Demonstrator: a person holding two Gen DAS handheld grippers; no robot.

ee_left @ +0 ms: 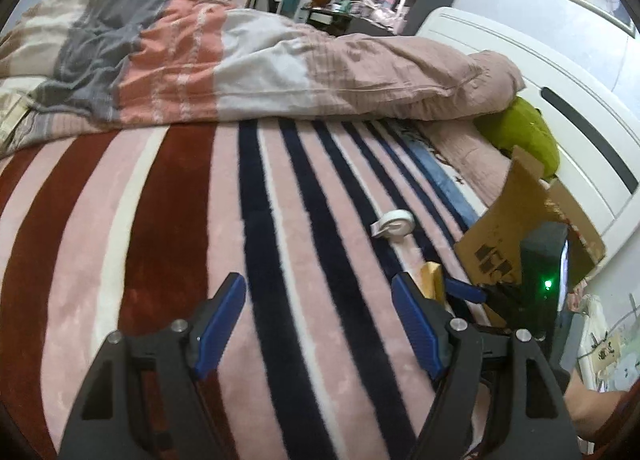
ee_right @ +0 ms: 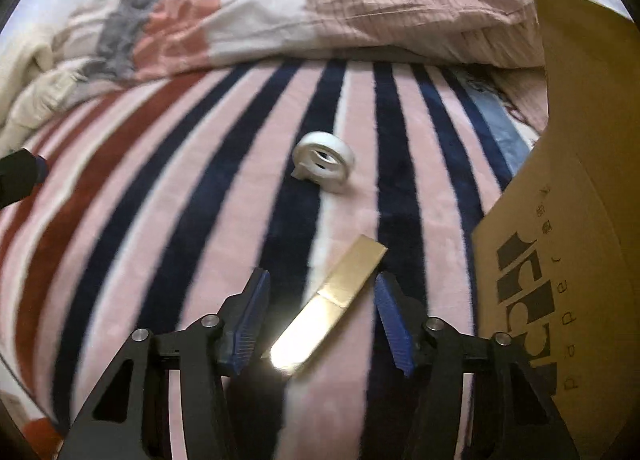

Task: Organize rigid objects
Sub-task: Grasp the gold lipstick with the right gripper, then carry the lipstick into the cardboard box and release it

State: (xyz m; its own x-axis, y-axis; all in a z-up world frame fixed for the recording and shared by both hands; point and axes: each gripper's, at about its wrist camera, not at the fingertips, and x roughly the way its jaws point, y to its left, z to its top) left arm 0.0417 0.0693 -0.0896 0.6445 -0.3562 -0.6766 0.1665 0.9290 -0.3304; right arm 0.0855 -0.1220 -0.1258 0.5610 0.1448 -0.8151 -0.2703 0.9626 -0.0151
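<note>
Gold bar (ee_right: 332, 308) flat on striped blanket (ee_right: 200, 220), slanting between blue pads (ee_right: 248, 320) of right gripper (ee_right: 320, 292). Far end poking out past fingertips toward upper right; near, glaring end lying back toward gripper body. Jaws apart, neither pad touching bar: right pad just beside its upper edge, left pad a little off from its lower end. White tape dispenser (ee_right: 323, 164) farther ahead on blanket, well apart from bar and fingers. Cardboard box (ee_right: 568, 220) standing at right, close beside right finger.

Left gripper (ee_left: 318, 300) spread wide over blanket (ee_left: 160, 240), nothing between its pads (ee_left: 224, 324). Bar's gold end (ee_left: 430, 280) peeking out just past right-hand finger, outside the gap, next to right gripper's blue tip (ee_left: 464, 292). Dispenser (ee_left: 394, 222) ahead, well off. Box (ee_left: 508, 228) at right by headboard (ee_left: 540, 100); rumpled duvet (ee_left: 240, 60) across back.
</note>
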